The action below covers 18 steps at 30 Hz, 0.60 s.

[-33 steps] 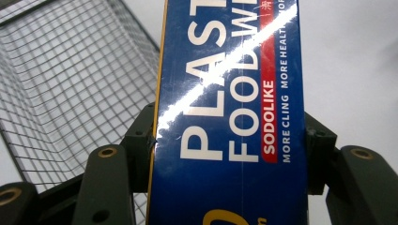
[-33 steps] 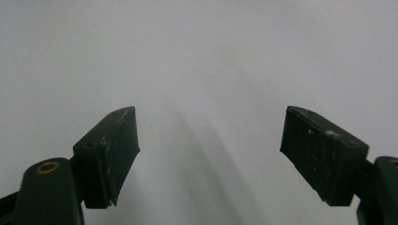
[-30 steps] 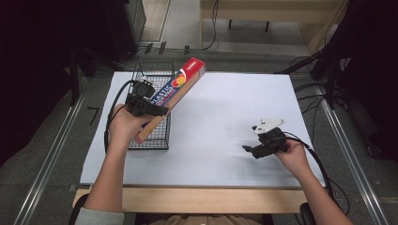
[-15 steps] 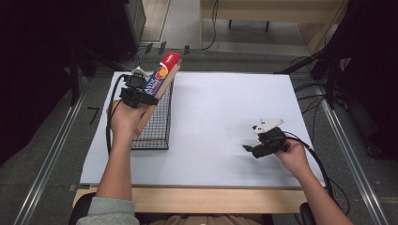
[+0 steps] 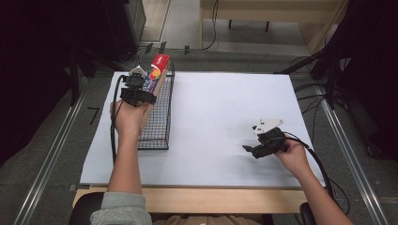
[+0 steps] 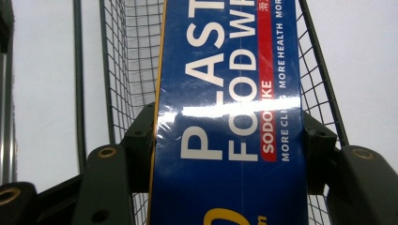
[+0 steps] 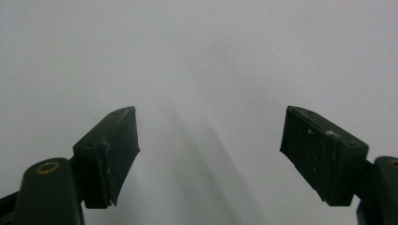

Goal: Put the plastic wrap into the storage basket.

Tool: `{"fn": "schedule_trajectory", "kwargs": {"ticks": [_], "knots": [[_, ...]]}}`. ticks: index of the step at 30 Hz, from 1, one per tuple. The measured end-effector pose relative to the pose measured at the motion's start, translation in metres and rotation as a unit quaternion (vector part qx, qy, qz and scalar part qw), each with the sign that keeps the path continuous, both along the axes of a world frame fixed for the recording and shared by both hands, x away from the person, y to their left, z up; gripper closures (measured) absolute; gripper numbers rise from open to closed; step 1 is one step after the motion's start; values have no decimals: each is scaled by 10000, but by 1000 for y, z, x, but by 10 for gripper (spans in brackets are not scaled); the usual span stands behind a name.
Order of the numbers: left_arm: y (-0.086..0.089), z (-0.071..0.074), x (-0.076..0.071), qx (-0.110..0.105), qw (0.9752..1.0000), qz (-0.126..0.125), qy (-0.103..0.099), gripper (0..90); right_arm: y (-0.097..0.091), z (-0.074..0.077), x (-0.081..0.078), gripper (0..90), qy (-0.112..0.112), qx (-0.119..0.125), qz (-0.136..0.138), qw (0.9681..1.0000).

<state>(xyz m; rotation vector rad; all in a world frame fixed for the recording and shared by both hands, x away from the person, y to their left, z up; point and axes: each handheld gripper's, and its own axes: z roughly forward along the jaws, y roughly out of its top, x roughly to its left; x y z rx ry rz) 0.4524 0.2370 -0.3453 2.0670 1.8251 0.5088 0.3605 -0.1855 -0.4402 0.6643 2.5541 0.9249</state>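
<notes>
A long blue and red box of plastic food wrap (image 5: pixel 157 71) is held lengthwise over the black wire basket (image 5: pixel 158 126) at the table's left side, its red end pointing away from me. My left gripper (image 5: pixel 146 92) is shut on it. In the left gripper view both jaws press the sides of the box (image 6: pixel 230 93) at my left gripper (image 6: pixel 230 140), with basket mesh (image 6: pixel 126 61) beneath. My right gripper (image 5: pixel 249 150) rests low over the white table at the right, open with nothing between the jaws. The right gripper view confirms the open gap of my right gripper (image 7: pixel 211 150).
A white sheet (image 5: pixel 225 108) covers the table, with a wooden front edge (image 5: pixel 197 199). Metal rails (image 5: pixel 51 154) run along both sides of the table. Cables trail from both grippers. Dark equipment stands at the back left and right.
The left hand has moved left and down with the box. The box has swung from lying diagonally across the basket to lining up along it. The right gripper has stayed still.
</notes>
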Motion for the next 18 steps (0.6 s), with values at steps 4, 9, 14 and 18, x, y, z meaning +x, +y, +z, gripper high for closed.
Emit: {"fn": "schedule_trajectory", "kwargs": {"ticks": [4, 9, 14, 18], "knots": [[-2, -8, 3, -38, 9999, 112, 53, 395, 0, 0, 0, 200, -25, -14, 29, 10000], [-5, -17, 7, -50, 9998, 176, 105, 394, 1, -1, 0, 201, -25, -53, 26, 10000], [-9, -24, 9, -62, 9997, 217, 111, 394, 1, 0, 0, 200, -40, -46, 40, 10000], [-12, -30, 12, -39, 9995, 248, 185, 393, 1, -1, 0, 200, -50, -62, 52, 10000]]}}
